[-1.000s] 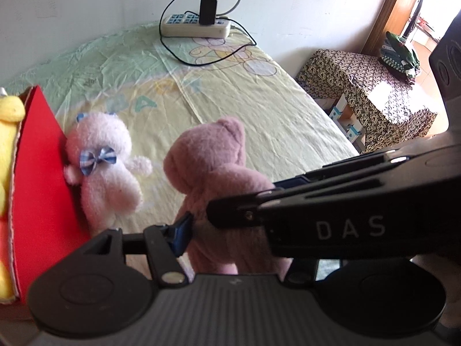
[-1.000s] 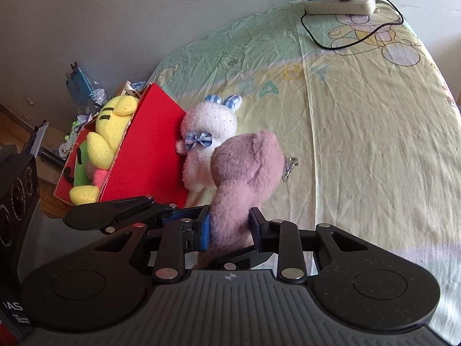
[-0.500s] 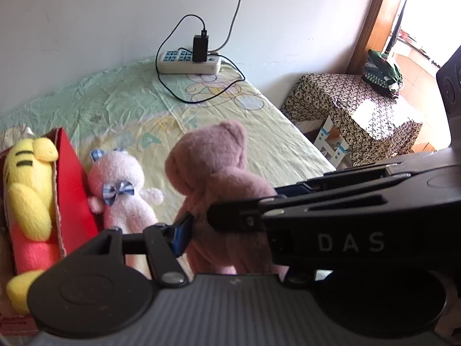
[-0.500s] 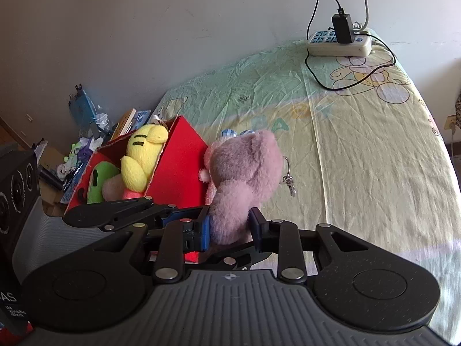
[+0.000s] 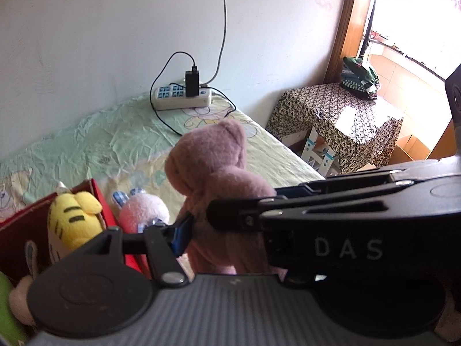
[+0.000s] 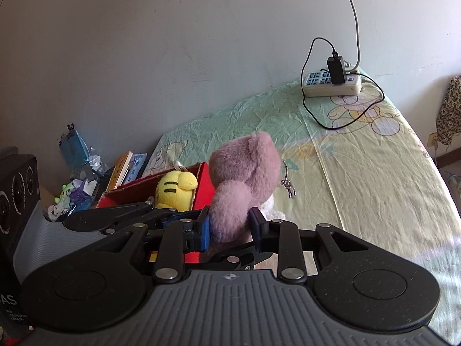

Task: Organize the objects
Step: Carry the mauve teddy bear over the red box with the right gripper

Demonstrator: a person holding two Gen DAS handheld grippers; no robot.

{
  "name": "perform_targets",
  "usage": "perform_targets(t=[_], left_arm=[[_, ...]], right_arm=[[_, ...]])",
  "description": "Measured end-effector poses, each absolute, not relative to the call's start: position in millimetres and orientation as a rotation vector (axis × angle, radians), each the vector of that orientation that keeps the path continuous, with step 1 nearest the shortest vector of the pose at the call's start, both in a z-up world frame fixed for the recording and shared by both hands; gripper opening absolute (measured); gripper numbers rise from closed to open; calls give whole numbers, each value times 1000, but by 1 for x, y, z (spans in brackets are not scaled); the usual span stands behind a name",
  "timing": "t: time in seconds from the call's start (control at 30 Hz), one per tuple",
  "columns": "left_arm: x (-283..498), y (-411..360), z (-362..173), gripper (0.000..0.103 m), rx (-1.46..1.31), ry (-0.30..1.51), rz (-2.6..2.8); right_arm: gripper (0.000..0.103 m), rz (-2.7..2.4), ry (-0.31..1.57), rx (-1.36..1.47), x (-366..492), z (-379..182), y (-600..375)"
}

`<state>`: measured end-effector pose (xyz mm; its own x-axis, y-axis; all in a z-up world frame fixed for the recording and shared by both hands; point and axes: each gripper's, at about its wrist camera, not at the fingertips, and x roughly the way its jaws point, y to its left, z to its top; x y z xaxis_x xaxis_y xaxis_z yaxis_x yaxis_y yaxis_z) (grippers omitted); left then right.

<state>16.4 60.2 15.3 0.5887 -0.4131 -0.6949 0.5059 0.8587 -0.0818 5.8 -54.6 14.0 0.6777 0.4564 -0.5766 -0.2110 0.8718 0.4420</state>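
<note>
Both grippers grip one mauve plush bear (image 5: 213, 170) (image 6: 245, 173) and hold it upright above the bed. My left gripper (image 5: 219, 230) is shut on its lower body; its right finger is hidden behind the other gripper. My right gripper (image 6: 229, 225) is shut on the bear's body from the side. A red box (image 6: 206, 184) (image 5: 98, 199) stands left of the bear and holds a yellow striped plush (image 6: 174, 187) (image 5: 72, 216). A pale pink plush with a checked bow (image 5: 144, 213) lies on the bed beside the box.
A power strip with a charger and cables (image 6: 331, 82) (image 5: 181, 96) lies at the bed's far end by the wall. A keyring (image 6: 288, 186) lies on the sheet. A patterned-cloth stool (image 5: 334, 118) stands right of the bed. Books and clutter (image 6: 86, 178) sit left.
Both grippers have lifted the mauve bear well up off the bed. The box, the pale pink plush and the sheet now sit lower and farther away in both views.
</note>
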Motion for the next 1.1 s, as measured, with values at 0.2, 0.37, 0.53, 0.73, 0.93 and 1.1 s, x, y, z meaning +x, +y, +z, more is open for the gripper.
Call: perform_targets(t=[0.2,0.37,0.53,0.73,0.93,1.1], left_arm=[[13,84,34,56,122,724,-547],[8,107,48,56,121,677,-527],[6,132,60,56,115,639,-493],[7,159,62,56,102,631,-432],[8,189,58,56,76,640,-367],[9,210,51,56,59,650,-323]], right_arm=[[30,369,677,341,1,31,-31],[30,384,626,329,-1,43,-7],[30,413,593,314,0,51,16],[30,456,591,298,5,50,44],[30,505,597,292,11,44,71],[29,539,609,276,18,38,89]])
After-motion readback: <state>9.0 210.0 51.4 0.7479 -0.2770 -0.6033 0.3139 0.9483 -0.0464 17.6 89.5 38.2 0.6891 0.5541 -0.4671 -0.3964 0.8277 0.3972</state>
